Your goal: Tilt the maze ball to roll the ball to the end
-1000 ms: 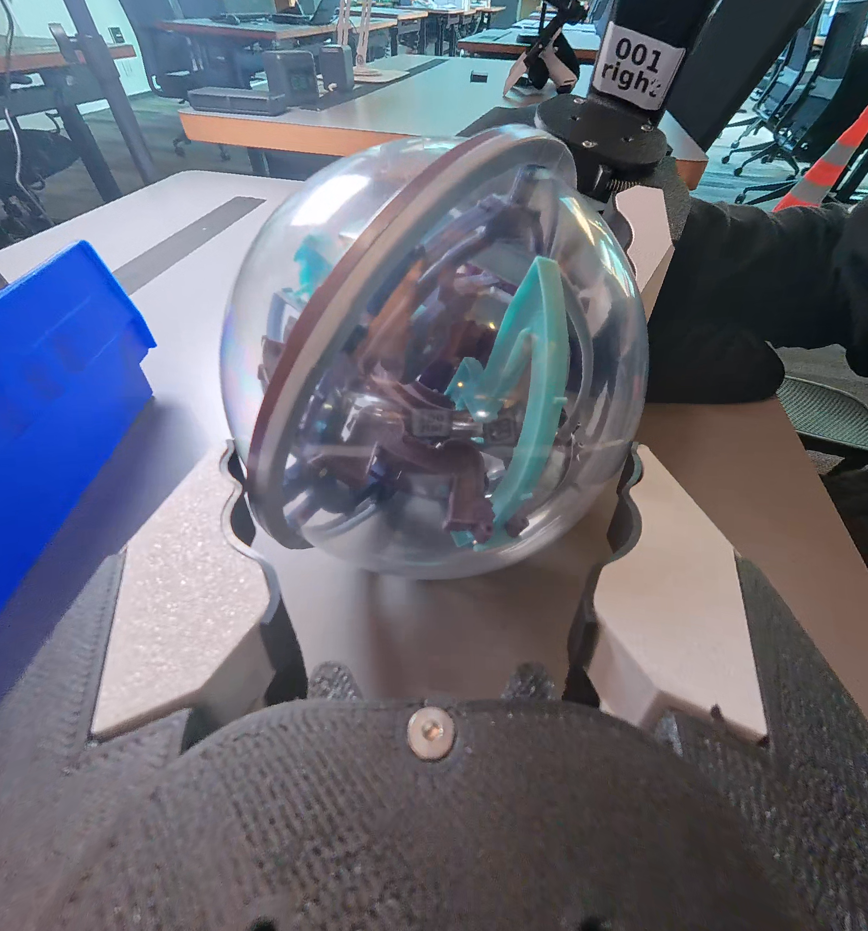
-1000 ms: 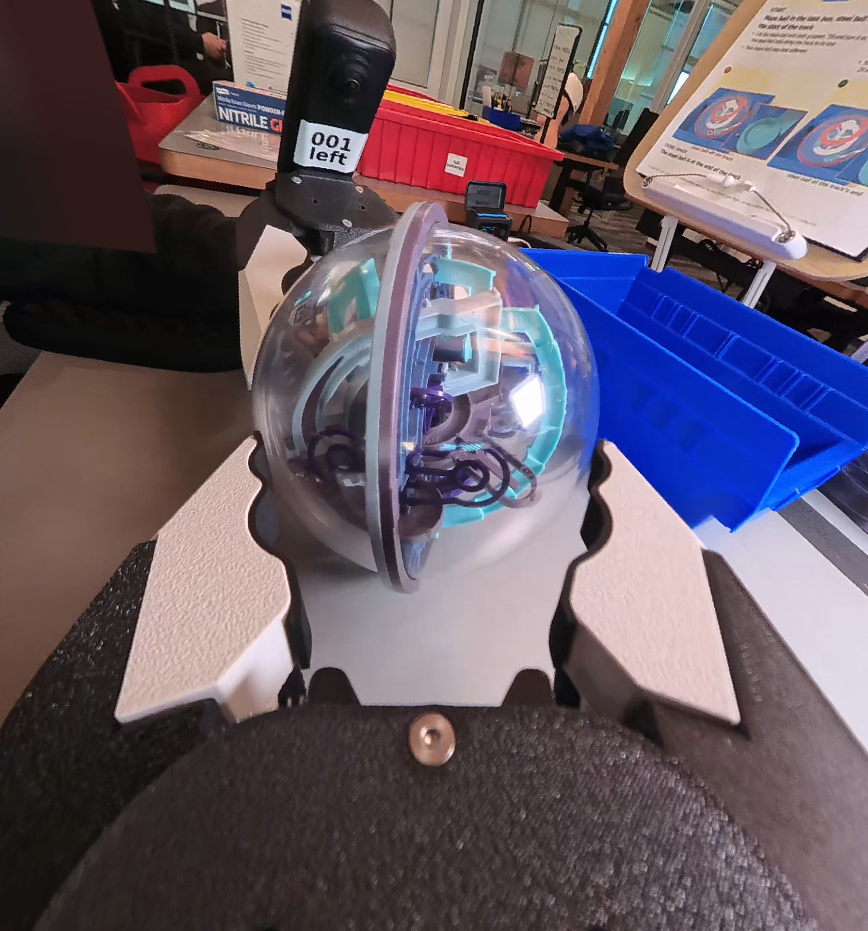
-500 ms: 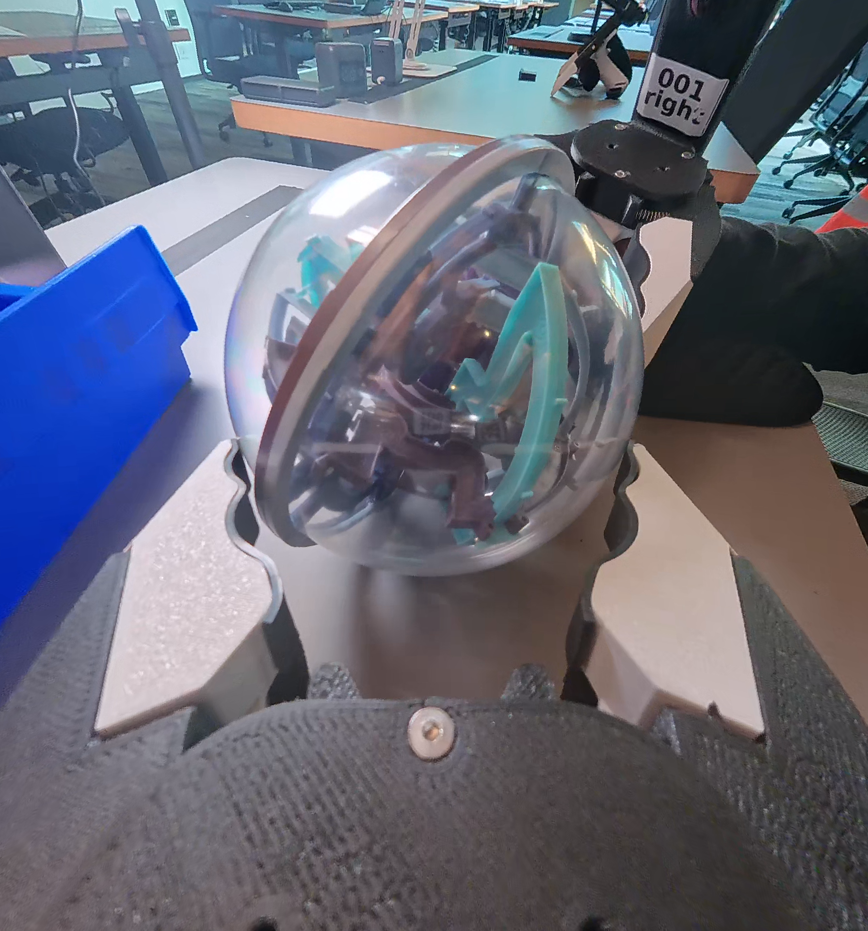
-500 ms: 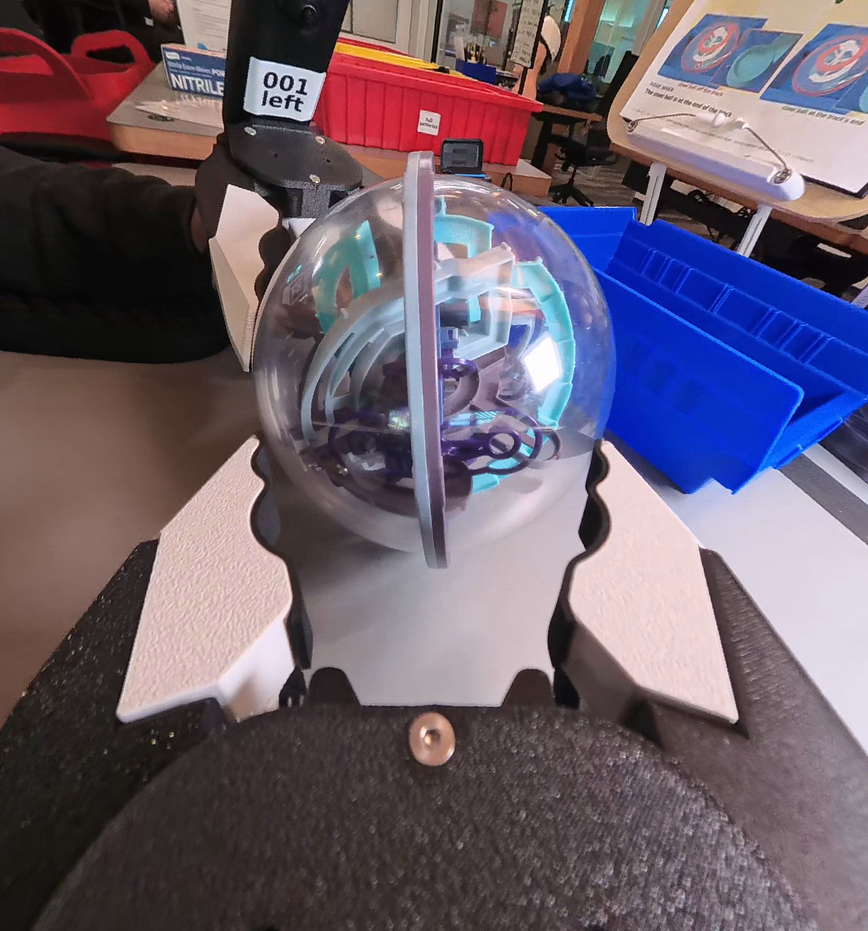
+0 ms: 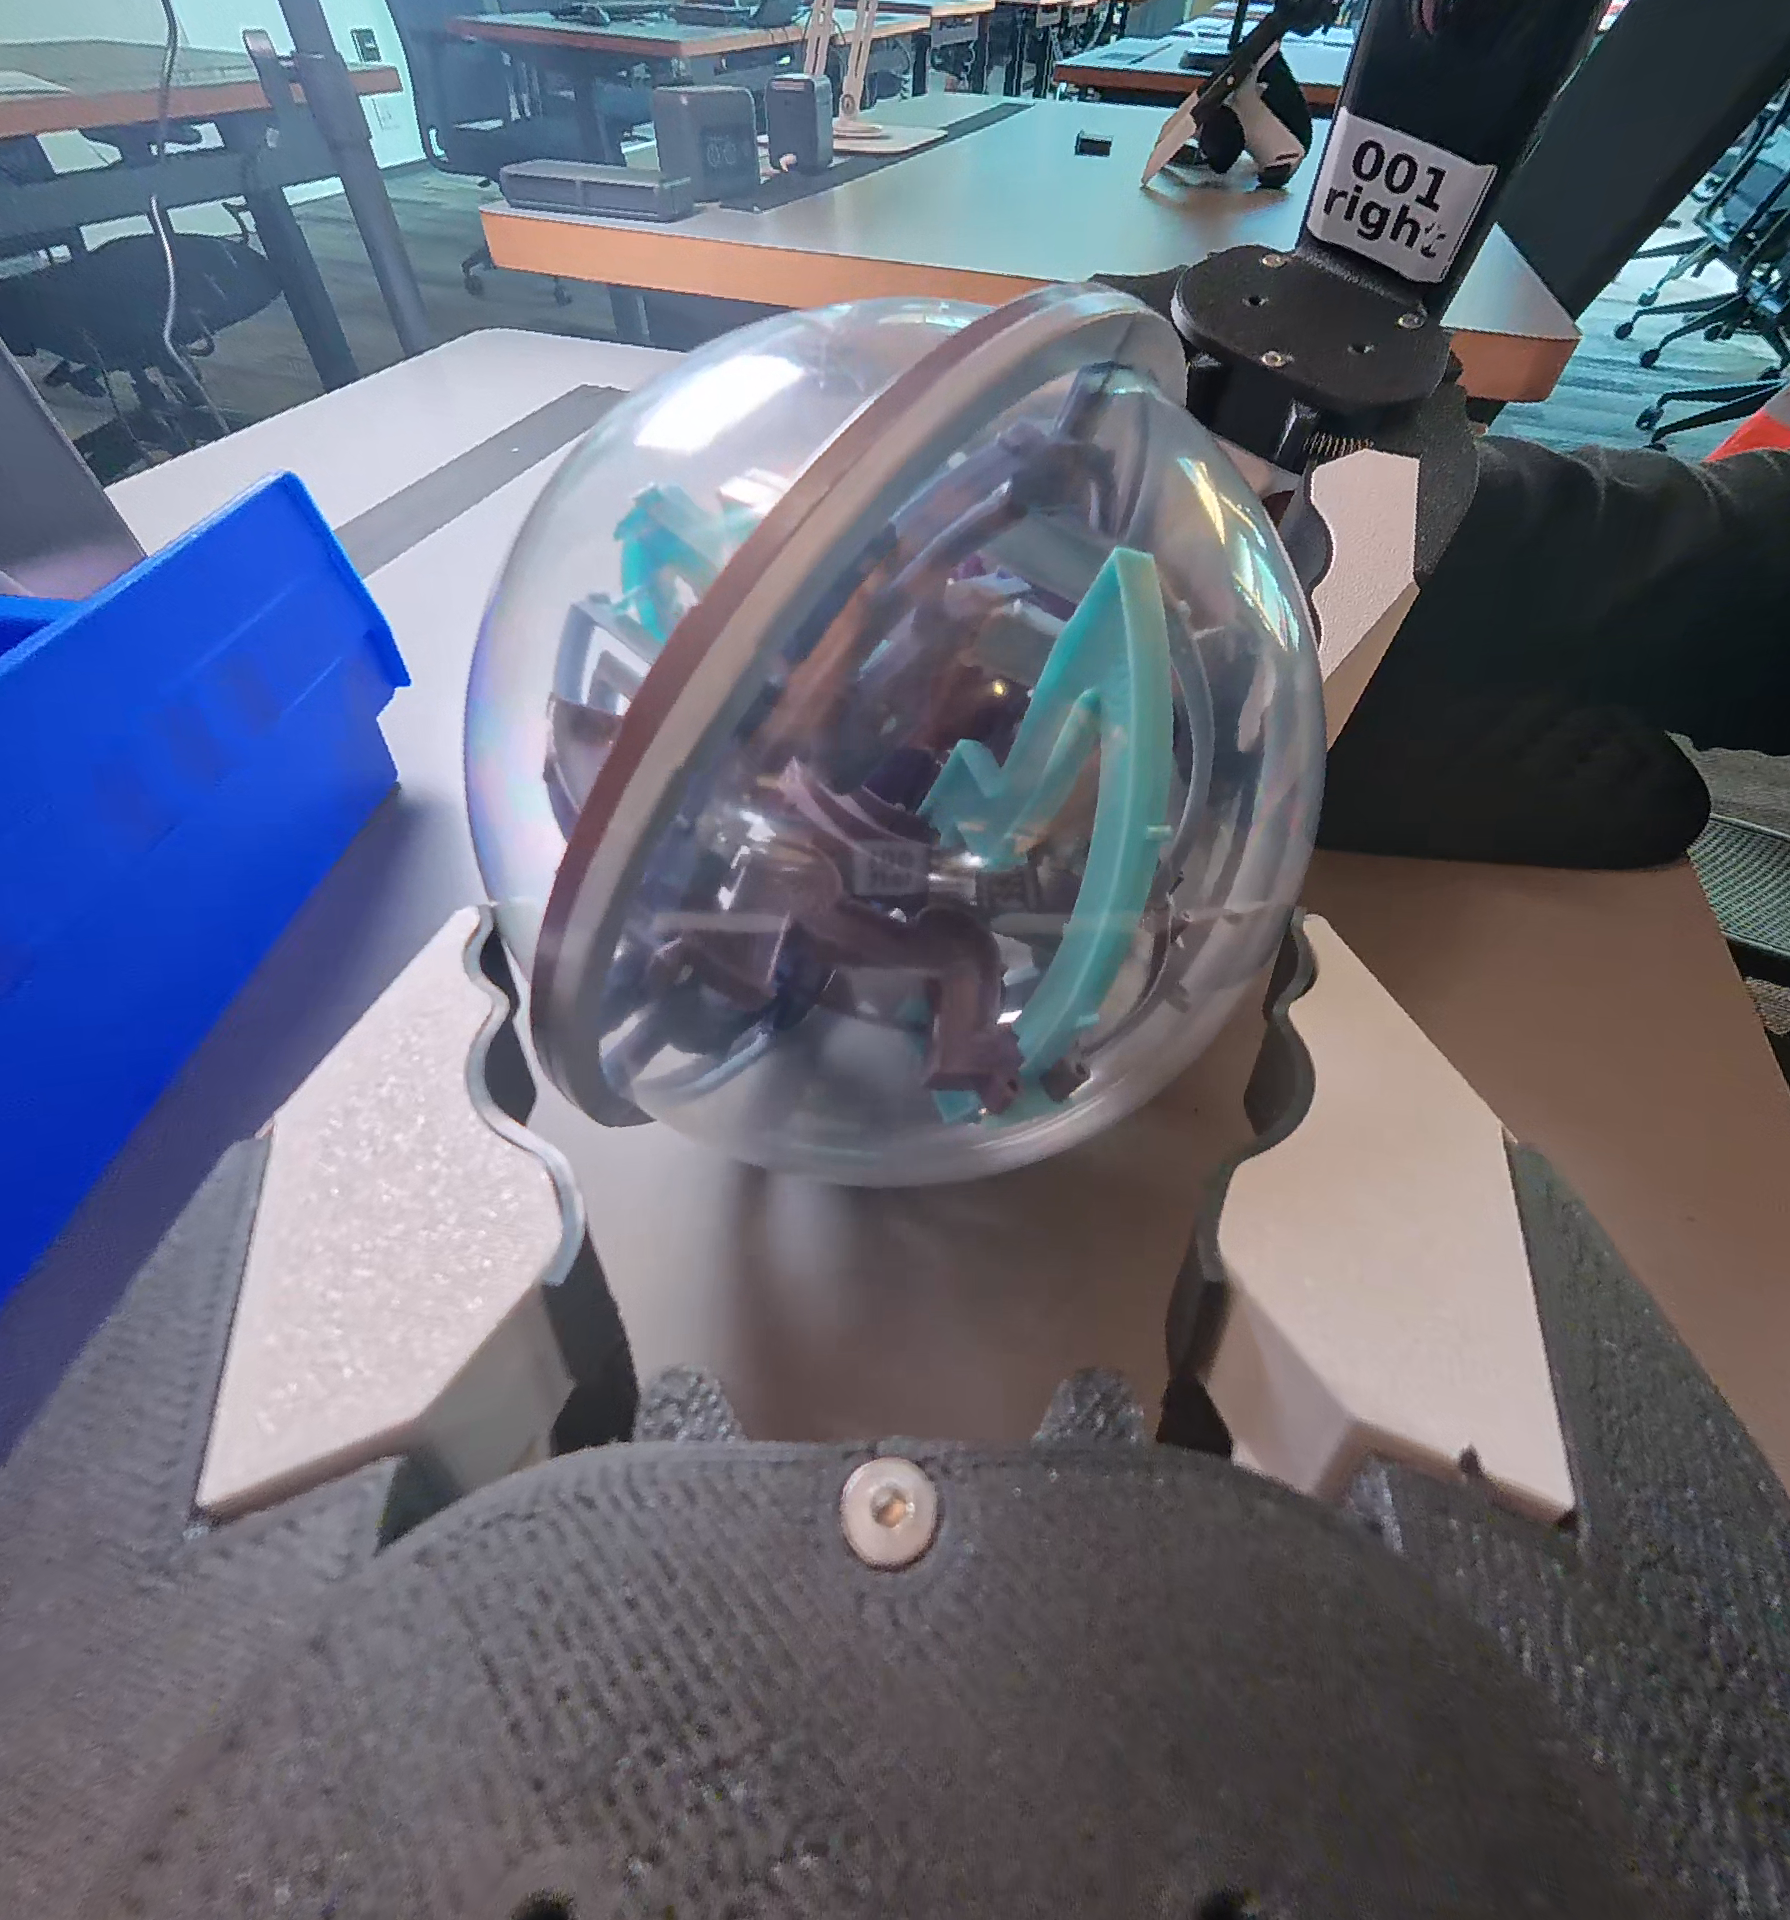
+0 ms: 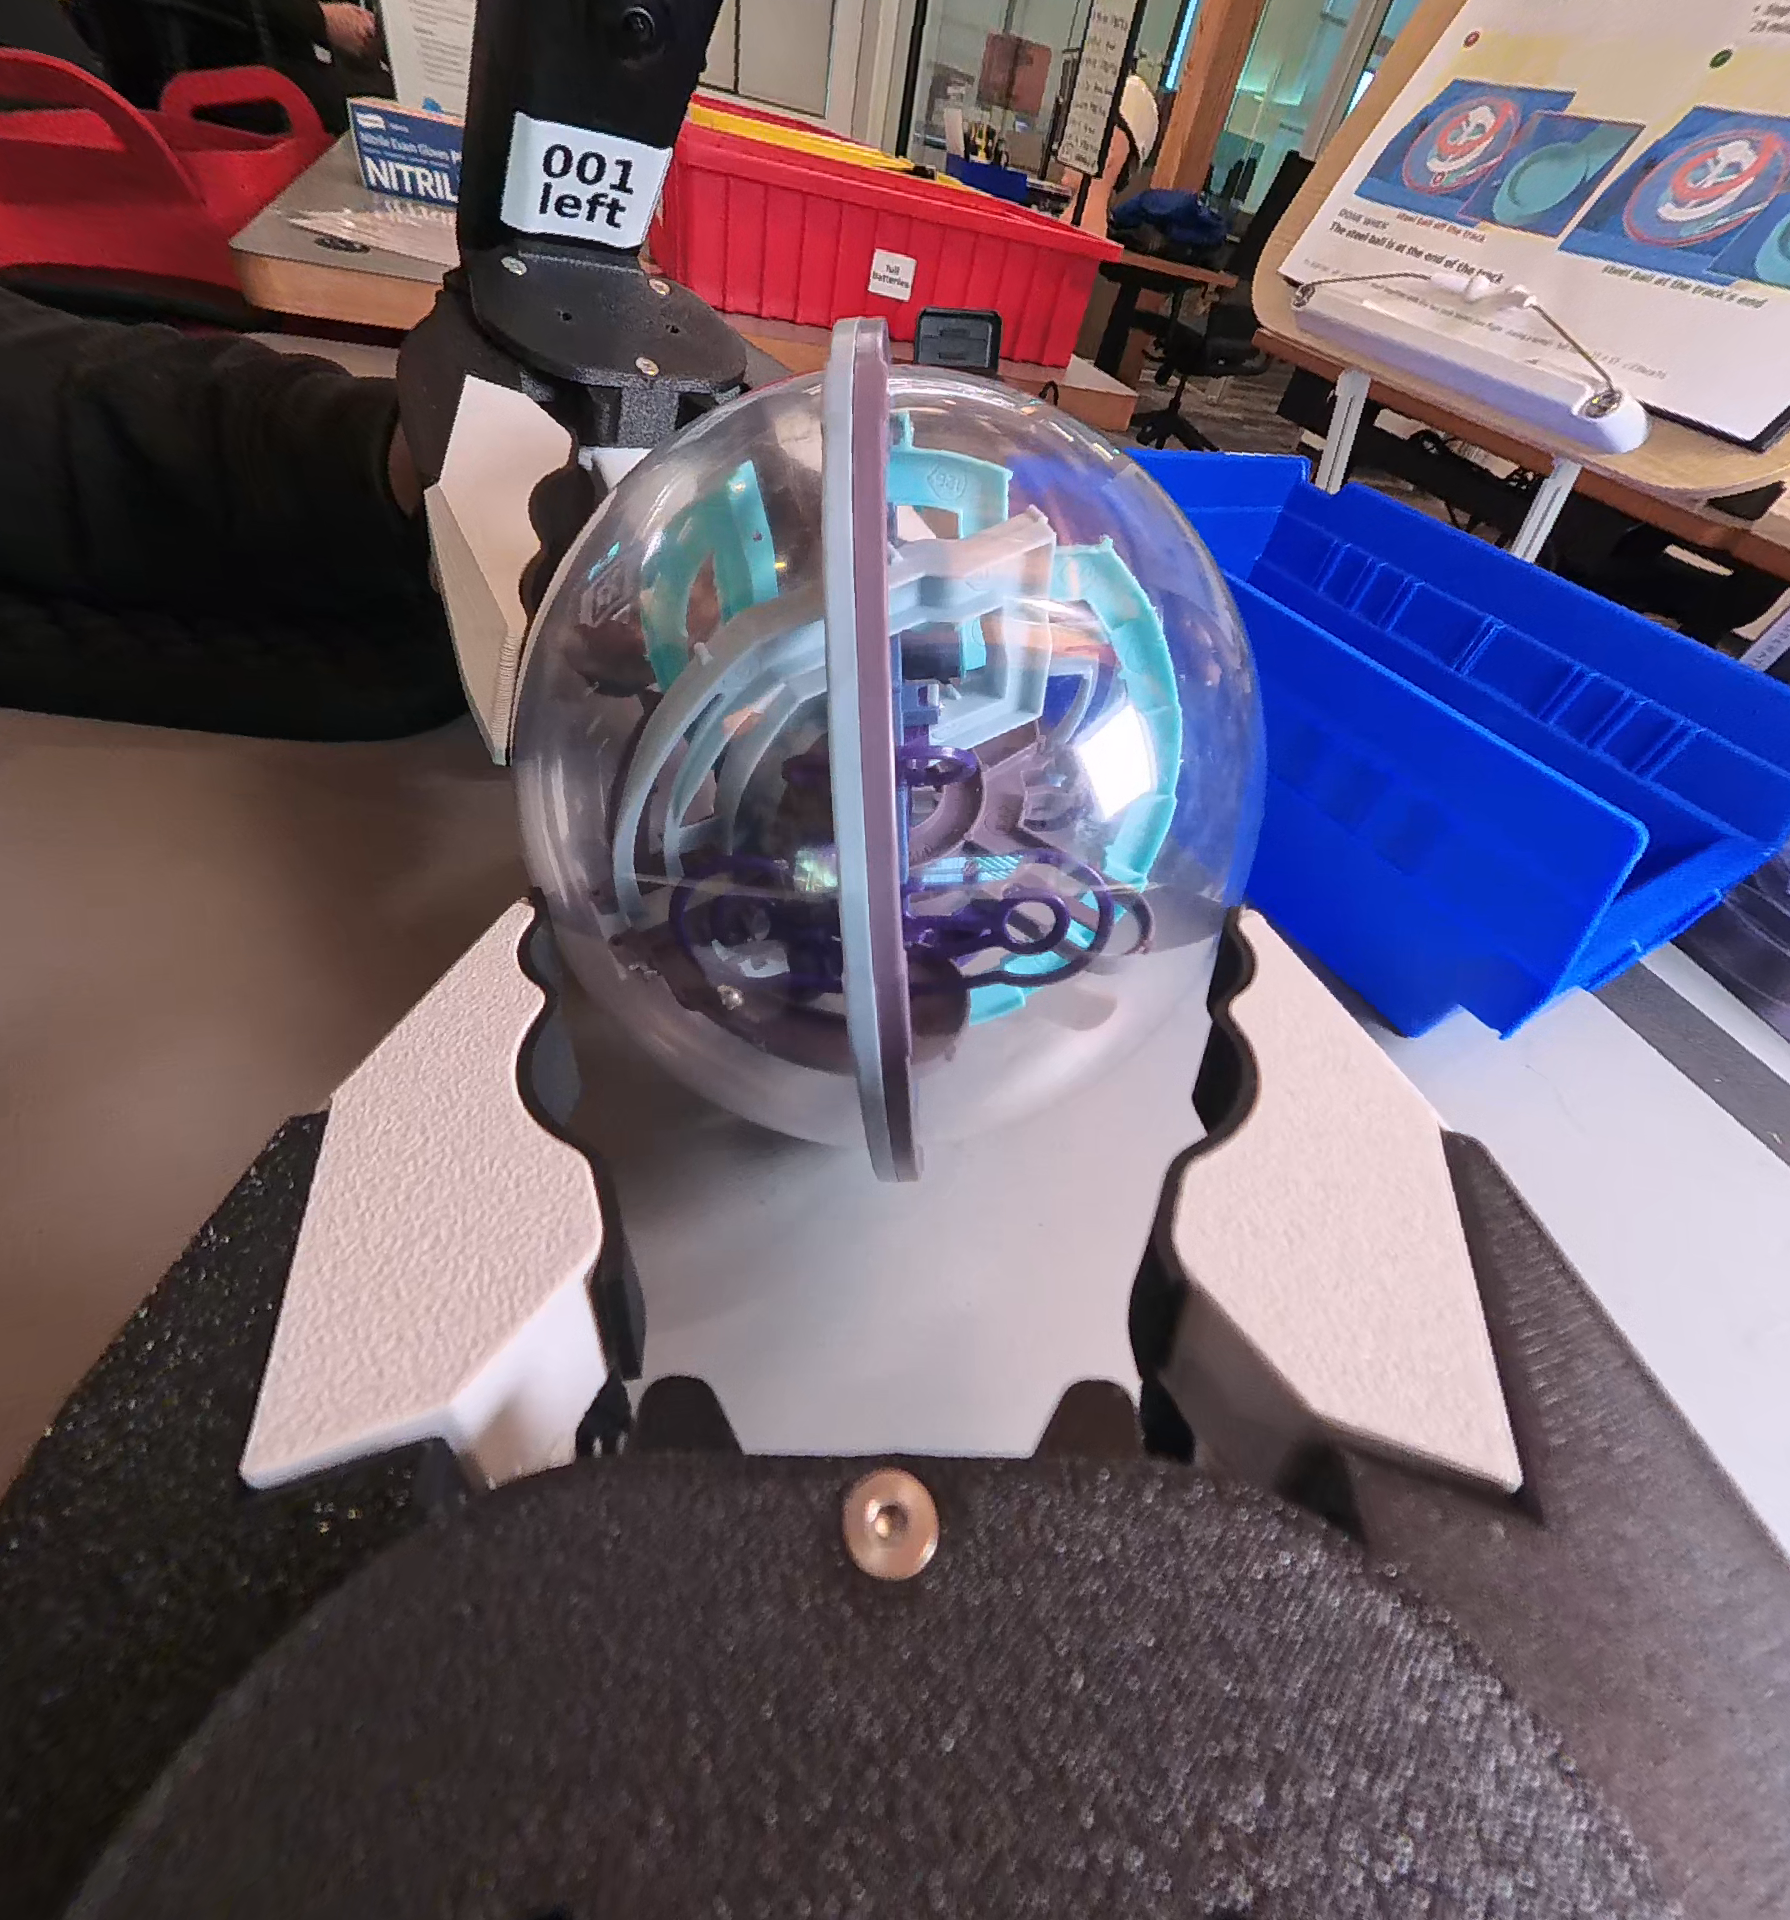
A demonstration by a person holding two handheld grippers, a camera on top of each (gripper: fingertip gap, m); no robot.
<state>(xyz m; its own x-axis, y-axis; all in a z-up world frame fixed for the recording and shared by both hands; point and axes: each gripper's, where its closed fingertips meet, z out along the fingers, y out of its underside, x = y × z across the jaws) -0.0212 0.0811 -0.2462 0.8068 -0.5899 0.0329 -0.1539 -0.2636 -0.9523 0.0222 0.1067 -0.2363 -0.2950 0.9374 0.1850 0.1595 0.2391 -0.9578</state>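
Observation:
The maze ball (image 5: 891, 748) is a clear sphere with teal, purple and brown tracks inside and a dark seam ring. My left gripper (image 5: 891, 935) is shut on it, with a pad pressed against each side. My right gripper (image 6: 886, 935) is shut on the same maze ball (image 6: 886, 748) from the opposite side. Each gripper shows behind the sphere in the other's view: the right one (image 5: 1317, 343) and the left one (image 6: 579, 343). The seam ring stands almost upright in the right wrist view and leans in the left wrist view. A small shiny ball (image 6: 730, 997) sits low inside the sphere.
A blue bin (image 5: 122, 779) stands close beside the sphere on the table (image 5: 1493, 1039); it also shows in the right wrist view (image 6: 1493, 779). A person's black sleeves (image 5: 1597, 675) (image 6: 143, 520) hold the grippers. A red bin (image 6: 870, 229) and an instruction board (image 6: 1597, 208) stand behind.
Both grippers have kept their hold and turned the sphere. In the right wrist view the seam ring has gone from leaning to almost upright. The inner tracks have shifted with it.

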